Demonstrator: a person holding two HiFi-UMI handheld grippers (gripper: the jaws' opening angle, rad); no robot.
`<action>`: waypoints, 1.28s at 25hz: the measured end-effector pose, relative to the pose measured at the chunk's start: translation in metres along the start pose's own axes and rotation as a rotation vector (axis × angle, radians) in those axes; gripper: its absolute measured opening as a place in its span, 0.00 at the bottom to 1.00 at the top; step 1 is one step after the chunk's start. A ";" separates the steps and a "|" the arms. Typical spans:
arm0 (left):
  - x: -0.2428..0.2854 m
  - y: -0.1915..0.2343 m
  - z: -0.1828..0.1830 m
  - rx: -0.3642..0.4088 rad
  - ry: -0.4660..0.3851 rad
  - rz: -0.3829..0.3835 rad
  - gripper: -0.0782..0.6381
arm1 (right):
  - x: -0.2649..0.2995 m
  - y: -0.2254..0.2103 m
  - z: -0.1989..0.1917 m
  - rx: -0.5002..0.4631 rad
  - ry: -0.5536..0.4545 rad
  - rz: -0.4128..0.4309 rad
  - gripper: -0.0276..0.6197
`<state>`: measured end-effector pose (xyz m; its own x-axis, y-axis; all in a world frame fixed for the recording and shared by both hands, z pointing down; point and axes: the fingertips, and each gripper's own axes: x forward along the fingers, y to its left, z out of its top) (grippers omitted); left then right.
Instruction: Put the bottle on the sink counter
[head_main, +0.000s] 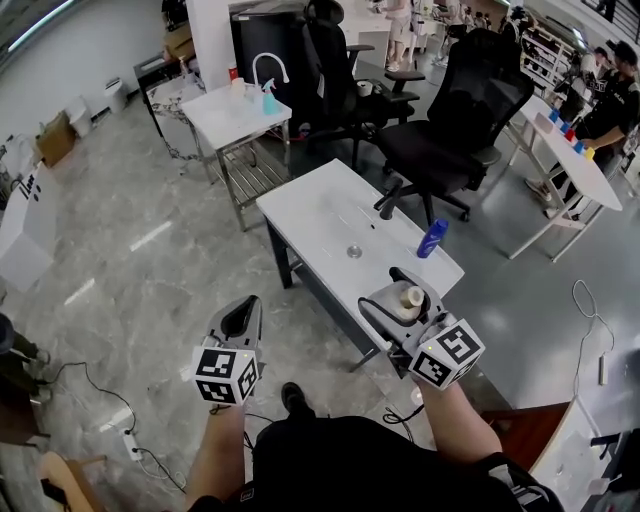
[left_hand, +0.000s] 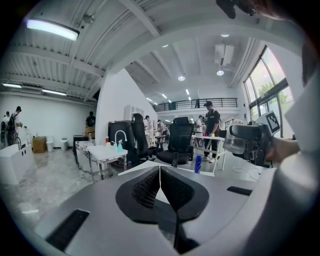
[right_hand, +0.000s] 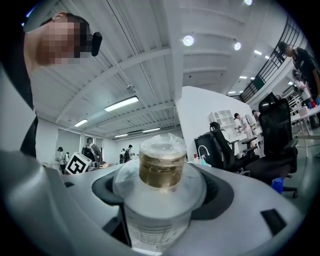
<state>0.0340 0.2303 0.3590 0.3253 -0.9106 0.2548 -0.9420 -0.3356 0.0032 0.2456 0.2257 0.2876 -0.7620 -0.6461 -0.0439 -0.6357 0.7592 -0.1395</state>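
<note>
My right gripper (head_main: 398, 296) is shut on a clear plastic bottle (head_main: 411, 298) with a tan cap, held above the near right end of the white sink counter (head_main: 300, 205). In the right gripper view the bottle (right_hand: 159, 210) fills the space between the jaws, its cap (right_hand: 161, 168) pointing away. A drain (head_main: 354, 251) sits in the counter's shallow basin. My left gripper (head_main: 242, 314) hangs shut and empty over the floor, left of the counter. In the left gripper view its pads (left_hand: 148, 188) meet, and the bottle (left_hand: 234, 140) shows at the right.
A blue bottle (head_main: 432, 238) stands on the counter's right side. Behind it are black office chairs (head_main: 447, 130). A second white table (head_main: 235, 115) with a faucet (head_main: 268, 66) and a spray bottle stands further back. People stand at a table (head_main: 560, 145) on the right. Cables lie on the floor.
</note>
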 end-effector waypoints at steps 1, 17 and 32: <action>0.007 0.010 0.002 0.000 0.001 -0.001 0.12 | 0.011 -0.002 0.000 -0.003 0.001 -0.001 0.59; 0.044 0.163 0.002 -0.037 0.010 0.007 0.12 | 0.179 0.004 -0.019 -0.002 0.048 0.016 0.59; 0.083 0.216 -0.001 -0.029 0.049 0.007 0.12 | 0.248 -0.017 -0.034 0.010 0.051 0.019 0.59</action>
<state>-0.1428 0.0822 0.3815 0.3153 -0.8997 0.3020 -0.9463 -0.3219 0.0291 0.0630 0.0551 0.3132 -0.7793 -0.6266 0.0035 -0.6201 0.7703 -0.1491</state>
